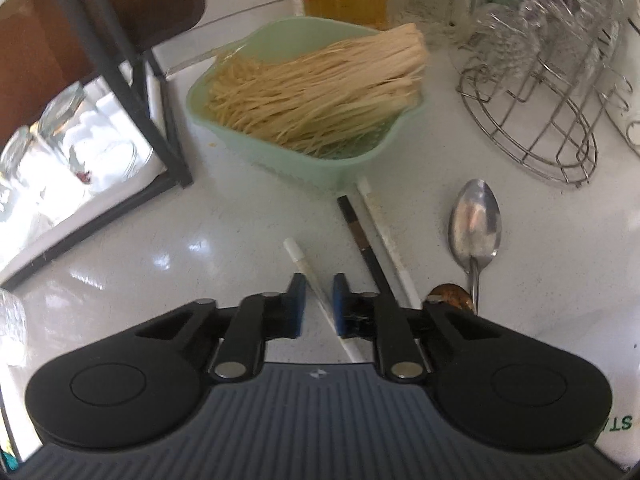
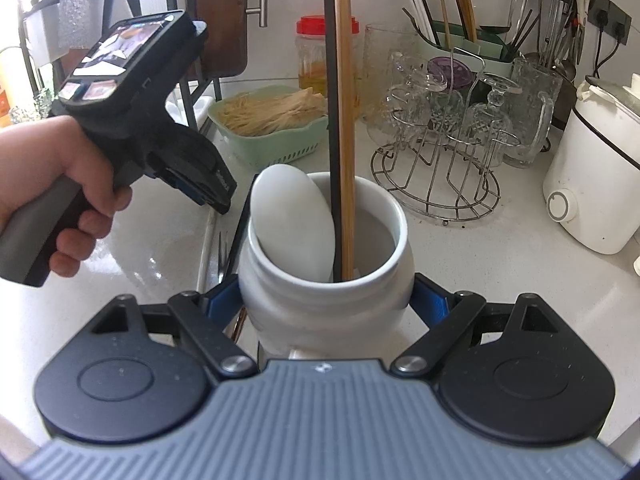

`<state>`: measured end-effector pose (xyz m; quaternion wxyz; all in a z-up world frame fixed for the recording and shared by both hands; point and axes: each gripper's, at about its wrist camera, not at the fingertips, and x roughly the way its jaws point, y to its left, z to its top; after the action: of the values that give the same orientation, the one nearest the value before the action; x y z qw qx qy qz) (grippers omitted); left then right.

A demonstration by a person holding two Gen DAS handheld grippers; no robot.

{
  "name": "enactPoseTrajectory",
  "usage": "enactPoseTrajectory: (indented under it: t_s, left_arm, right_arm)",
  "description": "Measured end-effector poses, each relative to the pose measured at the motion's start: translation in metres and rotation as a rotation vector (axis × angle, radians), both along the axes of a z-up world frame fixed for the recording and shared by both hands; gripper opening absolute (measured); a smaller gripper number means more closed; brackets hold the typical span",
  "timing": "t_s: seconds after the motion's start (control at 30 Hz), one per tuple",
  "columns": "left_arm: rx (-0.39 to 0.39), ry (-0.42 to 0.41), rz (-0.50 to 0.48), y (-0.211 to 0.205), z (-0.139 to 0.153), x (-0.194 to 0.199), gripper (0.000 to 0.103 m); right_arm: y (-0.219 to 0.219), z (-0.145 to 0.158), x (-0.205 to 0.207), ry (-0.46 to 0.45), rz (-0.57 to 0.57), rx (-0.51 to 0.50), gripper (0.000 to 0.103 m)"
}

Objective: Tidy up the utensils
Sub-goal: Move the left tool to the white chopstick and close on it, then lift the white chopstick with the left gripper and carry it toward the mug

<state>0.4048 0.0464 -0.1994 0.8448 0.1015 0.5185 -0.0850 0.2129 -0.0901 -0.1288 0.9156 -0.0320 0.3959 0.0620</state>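
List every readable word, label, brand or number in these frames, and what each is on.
"ST" in green, mirrored and cut off by the frame edge: on a white thing at lower right, left wrist view.
Small white print on the left gripper: too blurred to read.
Its screen: nothing legible.

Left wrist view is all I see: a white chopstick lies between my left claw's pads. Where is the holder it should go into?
Observer: The right claw is shut on a white ceramic jar on the counter.
Operator: Is something in it already?
Observer: Yes. A white spoon, a black chopstick and a wooden chopstick stand in it.
Operator: Is there any other holder?
Observer: A green caddy with more chopsticks stands behind the glass rack.
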Motion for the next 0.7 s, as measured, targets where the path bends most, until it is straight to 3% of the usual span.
enactPoseTrajectory:
  t_s: [0.17, 0.7]
  left_arm:
    - [0.007, 0.0, -0.011, -0.004, 0.001, -0.004, 0.007]
    - [-0.105, -0.045, 0.063, 0.017, 0.046, -0.046, 0.007]
  right_arm:
    - [0.0, -0.001, 0.001, -0.005, 0.001, 0.001, 0.091]
    - [-0.003, -0.001, 0.012, 0.01, 0.076, 0.006, 0.091]
